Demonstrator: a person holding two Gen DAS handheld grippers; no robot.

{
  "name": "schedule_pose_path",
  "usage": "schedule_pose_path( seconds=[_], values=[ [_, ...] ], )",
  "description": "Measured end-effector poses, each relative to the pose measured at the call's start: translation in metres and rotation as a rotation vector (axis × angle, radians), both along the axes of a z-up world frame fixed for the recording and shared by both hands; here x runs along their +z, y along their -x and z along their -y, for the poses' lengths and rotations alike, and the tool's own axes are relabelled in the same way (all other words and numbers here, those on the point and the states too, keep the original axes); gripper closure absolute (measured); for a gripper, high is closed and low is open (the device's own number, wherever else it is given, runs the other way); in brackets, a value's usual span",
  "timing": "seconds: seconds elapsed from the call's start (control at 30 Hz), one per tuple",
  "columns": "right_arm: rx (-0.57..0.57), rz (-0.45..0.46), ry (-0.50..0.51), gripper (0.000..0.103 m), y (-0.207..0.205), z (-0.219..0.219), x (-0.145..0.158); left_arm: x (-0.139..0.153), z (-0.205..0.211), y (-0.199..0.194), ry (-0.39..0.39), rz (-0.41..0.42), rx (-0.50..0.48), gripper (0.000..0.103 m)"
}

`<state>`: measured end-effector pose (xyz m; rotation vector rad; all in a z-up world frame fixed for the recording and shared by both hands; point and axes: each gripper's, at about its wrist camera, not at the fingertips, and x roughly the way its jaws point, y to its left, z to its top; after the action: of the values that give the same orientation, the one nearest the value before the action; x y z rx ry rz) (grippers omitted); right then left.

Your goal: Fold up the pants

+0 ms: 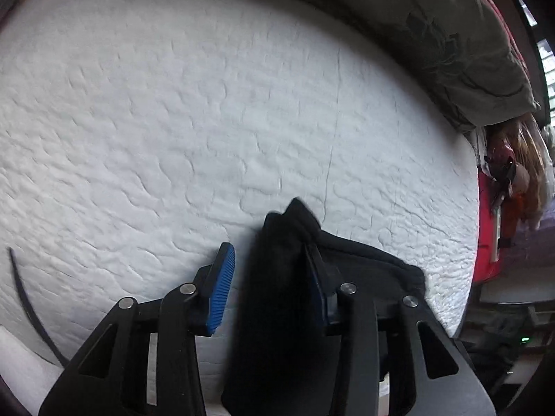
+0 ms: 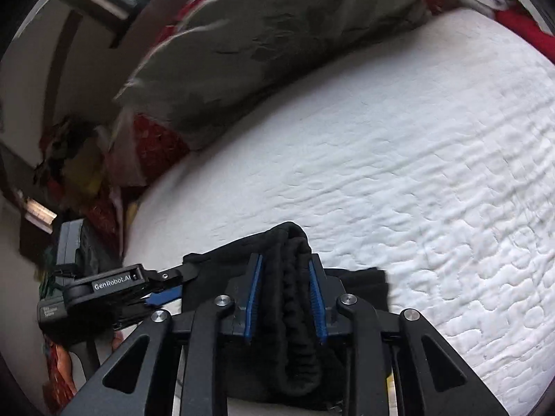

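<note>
Black pants (image 2: 295, 315) lie bunched at the near edge of a white quilted mattress (image 1: 173, 121), and both hand-held grippers are on them. In the right wrist view, the right gripper (image 2: 284, 298) is clamped on the gathered elastic waistband: the ribbed black fabric rises between the two blue pads (image 2: 253, 298), which press it from either side, and a fold of it pokes out past the fingertips. The rest of the garment spreads flat to the left and right beneath the gripper. In the left wrist view, the left gripper (image 1: 274, 284) has a thick fold of the same black cloth (image 1: 277, 277) standing between its fingers — the fabric lies against the right-hand pad and hides most of it, while the left blue pad (image 1: 220, 291) stands clear with white mattress showing in the gap, so this gripper is not pinching. From the right wrist view the left gripper appears at the left, reaching in level to the pants' left edge. A grey-green patterned pillow (image 2: 277, 34) rests at the far side of the mattress, with red bedding (image 2: 156, 145) beside it.
</note>
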<state>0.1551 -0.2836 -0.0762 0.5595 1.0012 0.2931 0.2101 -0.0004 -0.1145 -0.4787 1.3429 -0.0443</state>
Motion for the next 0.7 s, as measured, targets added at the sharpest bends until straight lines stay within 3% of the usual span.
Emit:
schedule_pose_path(
  seconds=[0.1, 0.23, 0.37, 0.5, 0.7],
  values=[
    [-0.005, -0.068, 0.009, 0.078, -0.001, 0.002, -0.029, 0.007, -0.005, 0.004, 0.022, 0.013, 0.01, 0.065],
    [-0.001, -0.073, -0.042, 0.066, 0.002, 0.009, -0.017, 0.031, -0.027, 0.025, 0.074, 0.066, 0.055, 0.065],
    [-0.008, -0.036, -0.084, 0.047, 0.019, 0.024, 0.003, 0.044, -0.041, 0.069, 0.18, 0.109, 0.079, 0.047],
    [0.004, -0.031, -0.081, 0.044, 0.042, 0.028, 0.003, 0.031, -0.03, 0.107, 0.265, 0.078, 0.098, 0.046],
    [0.04, -0.077, -0.003, 0.044, 0.053, 0.011, -0.016, 0.009, -0.011, 0.122, 0.278, -0.008, 0.136, 0.046]
  ],
)
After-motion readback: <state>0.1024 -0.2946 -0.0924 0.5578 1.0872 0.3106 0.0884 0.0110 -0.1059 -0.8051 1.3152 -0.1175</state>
